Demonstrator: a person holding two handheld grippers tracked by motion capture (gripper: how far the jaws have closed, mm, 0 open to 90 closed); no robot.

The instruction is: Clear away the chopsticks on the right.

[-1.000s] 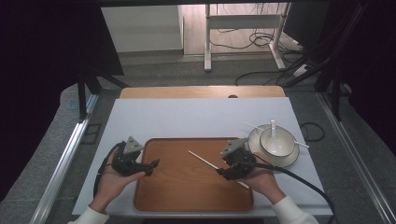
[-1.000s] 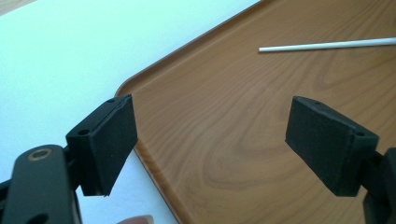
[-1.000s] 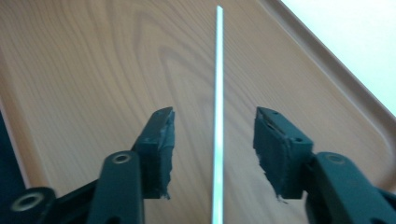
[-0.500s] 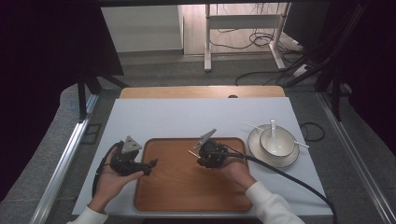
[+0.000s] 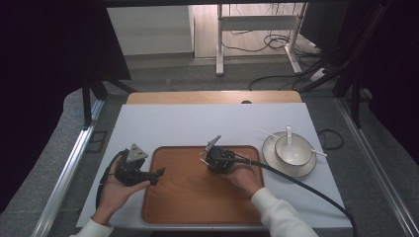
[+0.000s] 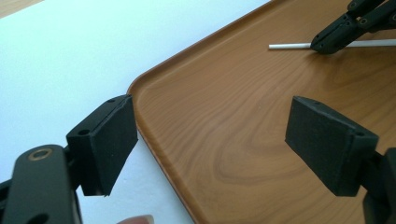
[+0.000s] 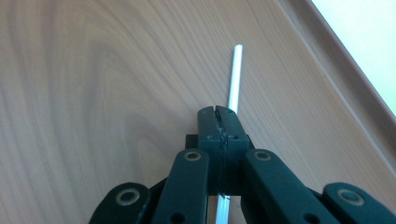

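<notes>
One white chopstick [image 7: 232, 83], thin, straight and round in section, plain and unmarked, lies low over the floor of the wooden tray [image 5: 188, 197]; whether it touches the wood cannot be told. Its free end juts out ahead of the right claw [image 7: 219, 112], and its other end passes back under the claw's body.

Right claw: jaws have just been closing and now stand pressed together, with the chopstick running between and beneath them; it is pinched there. In the high view this claw [image 5: 206, 159] sits over the tray's far half, right of centre, held by the right hand [image 5: 242, 177], cable trailing off toward the counter's near right corner.

Left claw [image 6: 224, 140]: jaws wide apart, nothing between them, poised over the tray's left rim. In the high view it [image 5: 159, 173] rests in the left hand [image 5: 116, 190] at the tray's left edge.

Tray: brown wood grain, rounded corners, raised lip, set on the white counter [image 5: 197, 126].

Bowl [image 5: 293, 149]: white, holding a white spoon [image 5: 289, 137], standing on a white plate [image 5: 272, 160] just right of the tray. A second white chopstick [image 5: 268, 133] lies across that plate.
</notes>
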